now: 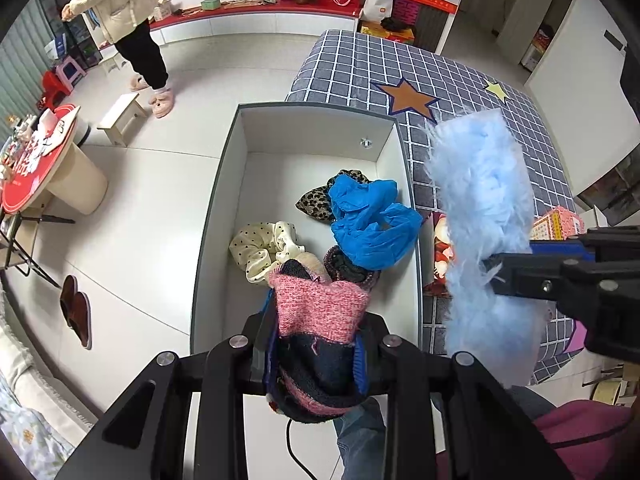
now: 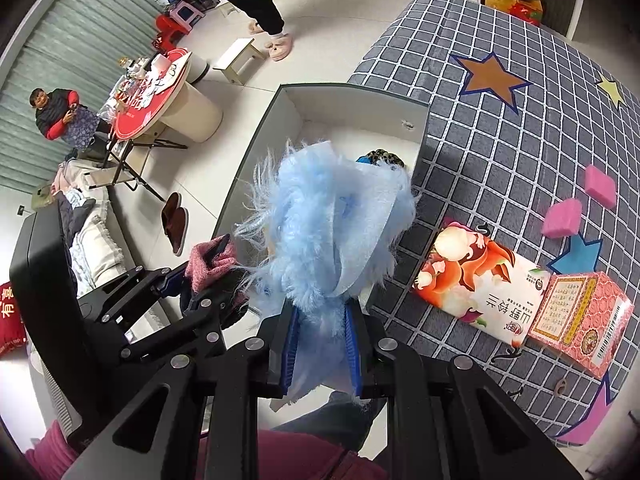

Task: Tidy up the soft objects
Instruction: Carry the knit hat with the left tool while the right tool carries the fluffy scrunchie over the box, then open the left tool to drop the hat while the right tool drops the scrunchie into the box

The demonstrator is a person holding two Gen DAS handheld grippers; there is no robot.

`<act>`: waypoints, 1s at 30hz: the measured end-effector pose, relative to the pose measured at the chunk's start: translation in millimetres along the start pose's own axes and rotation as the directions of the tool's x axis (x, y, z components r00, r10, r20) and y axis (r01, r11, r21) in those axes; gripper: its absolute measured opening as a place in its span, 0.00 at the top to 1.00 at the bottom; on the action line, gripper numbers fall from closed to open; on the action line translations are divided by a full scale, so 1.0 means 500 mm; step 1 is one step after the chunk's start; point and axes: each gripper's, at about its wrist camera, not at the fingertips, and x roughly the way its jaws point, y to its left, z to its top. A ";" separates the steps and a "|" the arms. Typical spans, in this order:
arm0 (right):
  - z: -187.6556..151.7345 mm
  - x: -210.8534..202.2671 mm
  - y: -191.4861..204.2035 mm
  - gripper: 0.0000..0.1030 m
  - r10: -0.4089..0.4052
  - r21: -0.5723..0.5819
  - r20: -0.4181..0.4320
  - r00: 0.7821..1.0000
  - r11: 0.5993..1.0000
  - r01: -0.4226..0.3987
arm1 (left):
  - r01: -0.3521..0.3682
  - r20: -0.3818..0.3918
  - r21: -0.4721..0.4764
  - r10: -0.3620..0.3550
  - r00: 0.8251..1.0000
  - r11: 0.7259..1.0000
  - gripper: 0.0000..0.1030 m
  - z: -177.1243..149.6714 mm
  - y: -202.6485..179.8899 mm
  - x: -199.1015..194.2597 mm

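My left gripper [image 1: 316, 344] is shut on a pink and navy knitted sock [image 1: 320, 316], held over the near end of a white drawer [image 1: 316, 124]. In the drawer lie a blue plastic bag [image 1: 368, 224], a leopard-print scrunchie [image 1: 316, 204], a cream polka-dot cloth [image 1: 260, 248] and a dark knitted piece [image 1: 352, 268]. My right gripper [image 2: 320, 328] is shut on a fluffy light blue duster cloth [image 2: 332, 224], held above the drawer's right edge. The right gripper's fingers [image 1: 516, 276] and the duster cloth [image 1: 484, 216] show at the right of the left wrist view; the left gripper [image 2: 200, 280] with the sock [image 2: 210, 264] shows in the right wrist view.
A grey checked bed cover [image 2: 500, 128] with star patches lies to the right of the drawer, carrying a tissue pack [image 2: 480, 280], a pink box [image 2: 580, 320] and two pink sponges [image 2: 562, 218]. A person [image 1: 124, 12] stands on the tiled floor. A round red table [image 1: 36, 160], stool [image 1: 120, 116] and slippers [image 1: 76, 308] stand left.
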 end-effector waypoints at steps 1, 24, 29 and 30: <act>0.000 0.001 0.000 0.79 0.000 -0.001 -0.001 1.000 1.000 0.000 | 0.000 0.000 -0.004 0.000 1.000 1.000 0.69 0.000 0.001 0.000; 0.084 0.025 0.009 0.79 -0.053 -0.021 -0.004 0.999 0.998 0.053 | -0.007 -0.031 -0.116 0.003 1.000 0.993 0.69 0.031 0.073 0.046; 0.125 0.036 0.025 0.79 -0.047 -0.053 -0.005 0.999 0.998 0.047 | -0.006 -0.035 -0.116 0.002 0.999 0.993 0.69 0.046 0.073 0.057; 0.131 0.040 0.026 0.79 -0.047 -0.055 -0.007 0.999 0.997 0.046 | -0.005 -0.039 -0.118 0.000 0.999 0.993 0.69 0.049 0.073 0.061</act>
